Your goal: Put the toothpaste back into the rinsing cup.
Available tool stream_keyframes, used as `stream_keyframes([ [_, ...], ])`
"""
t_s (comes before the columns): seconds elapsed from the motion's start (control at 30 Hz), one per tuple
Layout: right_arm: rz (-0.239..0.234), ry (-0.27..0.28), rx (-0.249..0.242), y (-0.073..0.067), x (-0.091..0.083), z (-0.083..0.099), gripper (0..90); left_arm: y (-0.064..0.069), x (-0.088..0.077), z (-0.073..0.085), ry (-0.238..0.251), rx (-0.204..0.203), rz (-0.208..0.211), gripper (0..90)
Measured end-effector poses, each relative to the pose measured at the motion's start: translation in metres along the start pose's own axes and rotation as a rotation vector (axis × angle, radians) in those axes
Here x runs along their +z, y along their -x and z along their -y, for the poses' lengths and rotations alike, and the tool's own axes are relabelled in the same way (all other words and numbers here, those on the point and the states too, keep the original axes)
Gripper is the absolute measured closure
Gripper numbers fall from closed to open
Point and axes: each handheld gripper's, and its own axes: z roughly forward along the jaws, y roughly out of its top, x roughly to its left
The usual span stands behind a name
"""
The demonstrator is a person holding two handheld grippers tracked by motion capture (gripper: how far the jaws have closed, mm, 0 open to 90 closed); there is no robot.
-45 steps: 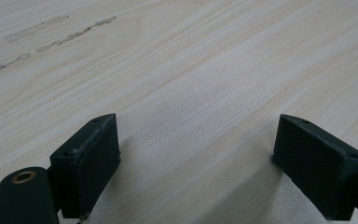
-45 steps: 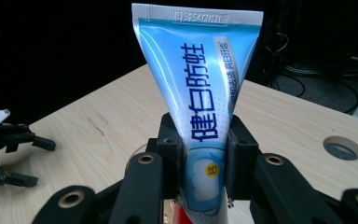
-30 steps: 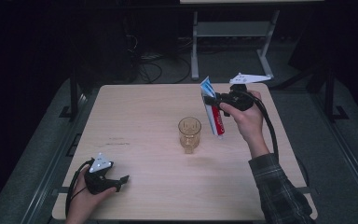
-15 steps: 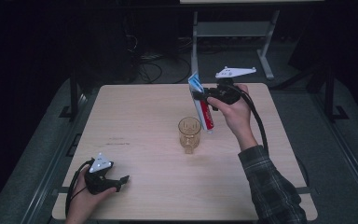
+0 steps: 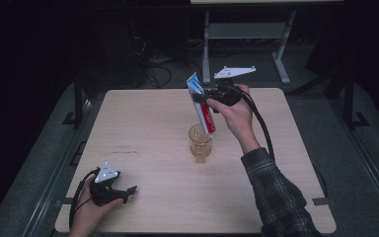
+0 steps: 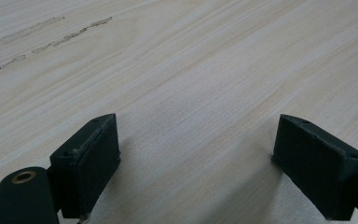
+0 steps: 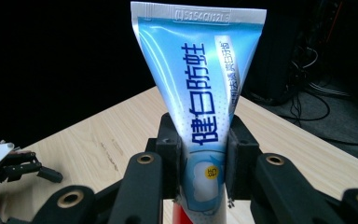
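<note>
One glass (image 5: 200, 143) stands near the middle of the wooden surface (image 5: 148, 128), a clear, patterned tumbler; whether anything is inside it cannot be told from the high view. One toothpaste tube (image 5: 202, 106) hangs above it, tilted, its red cap end down just over the glass rim at about 1 o'clock and its flat blue crimped end up toward 11 o'clock. Two claws are present, one per hand.

The right claw (image 5: 208, 97) is clamped on the tube partway along its body, held off the surface by the person's hand (image 5: 234, 116), whose plaid sleeve (image 5: 276, 197) enters from 5 o'clock. The left claw (image 5: 128, 190) lies low at 7 o'clock of the surface, well apart from the glass, its jaws spread wide with nothing between them.

The right gripper view gives what the high view cannot: the two black pads (image 7: 169, 154) pressing the tube (image 7: 200, 93) from both sides, blue printed characters running along its face, and a stamped code on the crimp. It also catches the left claw (image 7: 42, 173) far off at 8 o'clock. The left gripper view shows bare wood grain (image 6: 191, 70) between its parted jaws, with faint scuff marks (image 6: 51, 35) at 11 o'clock.
</note>
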Motion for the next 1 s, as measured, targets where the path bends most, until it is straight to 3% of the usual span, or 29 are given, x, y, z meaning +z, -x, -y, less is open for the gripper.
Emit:
stream_keyframes([
  [0.33,-0.009,0.001,-0.001,0.0,0.013,0.0,71.1,0.0,0.0,0.0,0.0,0.002,0.002,13.4],
  [1.0,-0.007,-0.033,0.016,0.01,0.026,0.023,70.5,0.0,0.0,0.0,-0.004,0.006,0.005,13.4],
])
